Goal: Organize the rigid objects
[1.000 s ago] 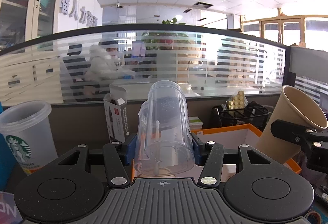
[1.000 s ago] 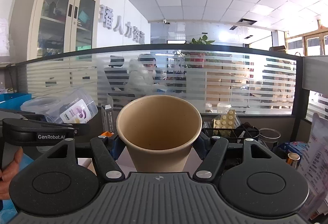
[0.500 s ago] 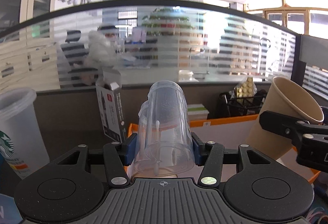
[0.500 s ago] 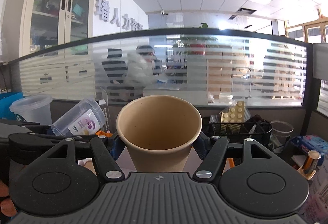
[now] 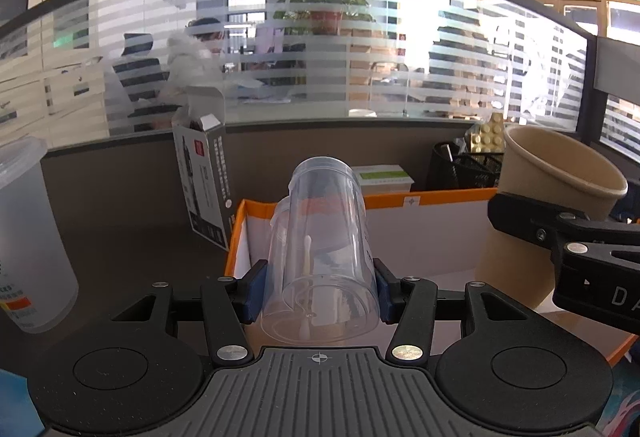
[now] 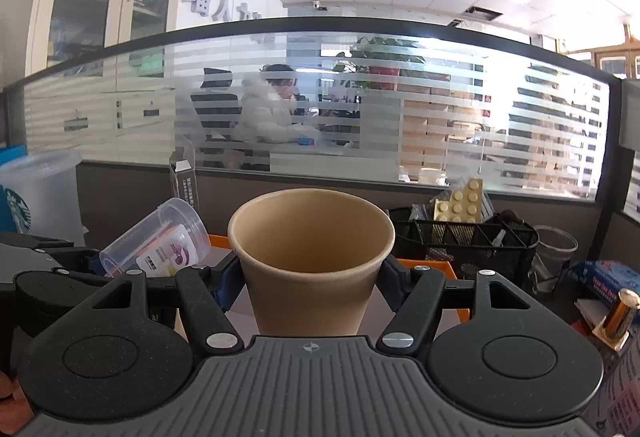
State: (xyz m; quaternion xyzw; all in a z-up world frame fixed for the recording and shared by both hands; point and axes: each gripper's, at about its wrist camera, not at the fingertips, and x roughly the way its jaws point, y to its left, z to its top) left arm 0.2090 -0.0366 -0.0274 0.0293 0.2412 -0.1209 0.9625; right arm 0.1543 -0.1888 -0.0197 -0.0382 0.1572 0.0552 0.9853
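My left gripper is shut on a clear plastic jar that lies tilted along the fingers, with a cotton swab inside. It hangs over the near left corner of an orange-rimmed white box. My right gripper is shut on a tan paper cup, upright with its mouth towards the camera. In the left wrist view that paper cup hangs over the box's right side. In the right wrist view the clear jar shows at the left, held by the other gripper.
A frosted plastic tumbler stands at the left. An open grey carton leans beside the box. Behind the box sit a black mesh organizer with yellow blister packs, a clear cup and a glass partition.
Both grippers have moved forward and down towards the orange-rimmed box, each keeping its hold. The box now shows larger, and the tumbler has slid towards the left edge.
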